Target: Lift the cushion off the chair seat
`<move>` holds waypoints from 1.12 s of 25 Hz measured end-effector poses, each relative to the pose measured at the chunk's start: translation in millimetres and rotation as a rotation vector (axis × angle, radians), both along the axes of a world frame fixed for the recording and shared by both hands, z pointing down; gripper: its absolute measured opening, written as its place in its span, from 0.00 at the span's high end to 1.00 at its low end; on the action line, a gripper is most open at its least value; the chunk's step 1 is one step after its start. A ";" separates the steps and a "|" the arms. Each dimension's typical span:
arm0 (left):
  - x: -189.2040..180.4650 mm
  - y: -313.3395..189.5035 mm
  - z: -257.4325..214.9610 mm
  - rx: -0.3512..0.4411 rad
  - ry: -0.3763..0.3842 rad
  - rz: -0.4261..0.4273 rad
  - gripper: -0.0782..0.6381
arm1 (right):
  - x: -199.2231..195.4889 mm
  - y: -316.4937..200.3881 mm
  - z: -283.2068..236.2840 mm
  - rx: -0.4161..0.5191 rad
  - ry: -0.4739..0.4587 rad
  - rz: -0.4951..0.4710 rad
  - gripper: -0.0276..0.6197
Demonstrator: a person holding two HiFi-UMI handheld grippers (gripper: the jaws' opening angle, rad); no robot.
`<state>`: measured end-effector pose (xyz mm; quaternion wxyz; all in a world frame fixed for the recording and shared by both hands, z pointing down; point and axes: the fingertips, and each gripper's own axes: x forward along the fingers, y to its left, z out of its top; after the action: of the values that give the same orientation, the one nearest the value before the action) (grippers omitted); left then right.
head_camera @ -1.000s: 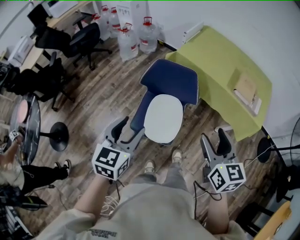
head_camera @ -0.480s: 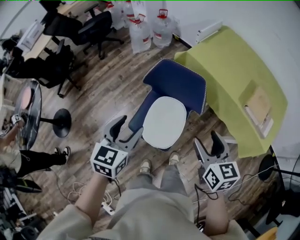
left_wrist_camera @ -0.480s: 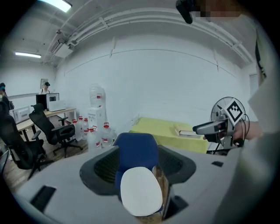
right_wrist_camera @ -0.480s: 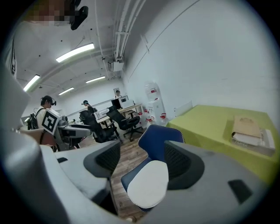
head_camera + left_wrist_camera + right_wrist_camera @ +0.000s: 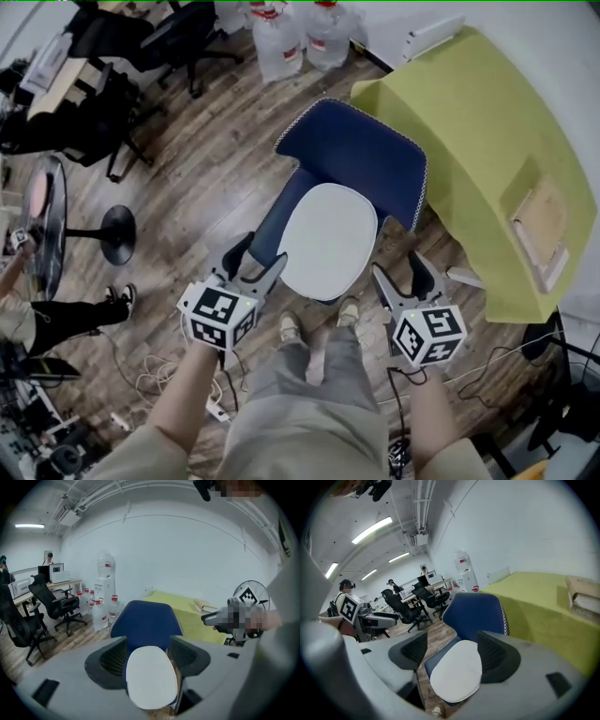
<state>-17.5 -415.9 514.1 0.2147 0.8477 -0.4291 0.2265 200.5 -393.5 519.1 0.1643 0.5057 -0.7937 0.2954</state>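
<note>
A white oval cushion [image 5: 328,241] lies on the seat of a blue chair [image 5: 361,159]. My left gripper [image 5: 253,262] hangs by the seat's front left corner and my right gripper [image 5: 400,274] by its front right edge, both short of the cushion and touching nothing. Their jaws are opening with nothing between the pads. In the left gripper view the cushion [image 5: 151,677] shows beyond the spread jaws of the left gripper [image 5: 149,657], below the chair back [image 5: 145,623]. Past the right gripper [image 5: 454,654], the right gripper view shows the cushion [image 5: 457,672] and the chair back [image 5: 476,613].
A table under a yellow-green cloth [image 5: 478,122] stands close to the right of the chair, with a flat brown packet [image 5: 539,220] on it. Water bottles [image 5: 281,37] and black office chairs [image 5: 122,56] stand behind. My feet [image 5: 319,323] are at the seat's front; cables lie on the floor.
Both grippers have come down and forward toward the chair, from well in front of it to either side of the seat's front. Their jaws stand a little wider.
</note>
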 end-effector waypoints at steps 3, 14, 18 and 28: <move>-7.8 -17.5 51.7 -0.038 -0.015 -0.007 0.51 | 0.8 -11.4 55.1 -0.067 -0.011 0.011 0.44; 6.7 -72.2 306.8 -0.137 -0.029 -0.063 0.50 | 32.8 -52.4 316.1 -0.194 -0.019 0.102 0.42; 1.1 -67.4 355.6 -0.199 -0.031 -0.050 0.49 | 22.5 -48.7 356.0 -0.243 -0.012 0.109 0.41; -19.4 -49.2 488.6 -0.389 -0.051 -0.056 0.46 | 8.4 -27.5 472.9 -0.354 0.028 0.108 0.36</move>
<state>-36.9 -465.1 1002.7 0.3699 0.7719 -0.4058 0.3203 208.8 -421.0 992.0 0.2454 0.5149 -0.6986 0.4319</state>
